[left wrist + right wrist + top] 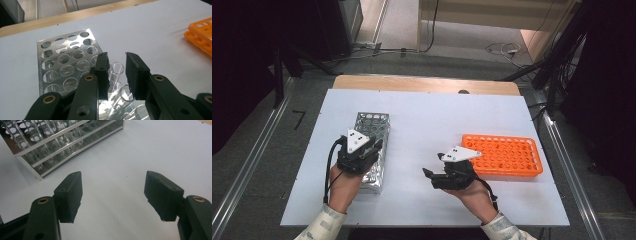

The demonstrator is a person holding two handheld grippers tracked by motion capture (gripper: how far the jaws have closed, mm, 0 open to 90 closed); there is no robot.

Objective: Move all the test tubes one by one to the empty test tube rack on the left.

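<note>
- Hovering over the near end of the metal rack [373,145], the left gripper [374,145] has its jaws at a narrow gap; nothing is pressed between them.
- Left gripper view: clear glass tubes [117,72] stand in the rack's [65,60] near holes, just behind and below the pads [103,72]; three rims can be made out, with more cut off at the frame's bottom edge.
- High view: tubes too small to tell; the rack lies lengthwise on the left half of the white table [432,125].
- Right gripper [428,176]: jaws wide, nothing between them, resting above bare table between the two racks.
- Right gripper view: rack [62,142] seen from the side, two tiers, tubes [22,137] upright in it; number unclear.
- Racks counted: one metal, one orange plastic rack [504,155] at the right, well apart.
</note>
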